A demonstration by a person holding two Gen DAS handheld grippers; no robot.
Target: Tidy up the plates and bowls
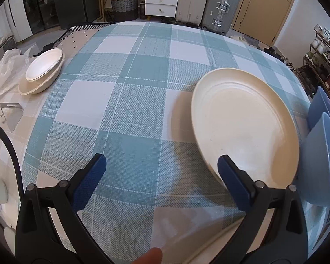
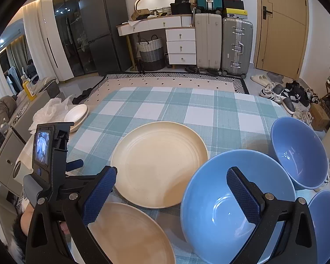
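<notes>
Two claws are hanging wide and empty over the desk (image 1: 143, 66). I am holding my left claw (image 1: 161, 169) just left of the cream plate (image 1: 246, 127), while my right claw (image 2: 171, 182) is hovering at the nearest blue bowl (image 2: 220, 215), its rim lying between the fingers.

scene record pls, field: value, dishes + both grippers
surface: checked tablecloth
cream plates: one mid-table, one nearer the camera
blue bowls: three, at right
white stack: shallow dishes at far left
left gripper: open, empty
right gripper: open, empty
</notes>
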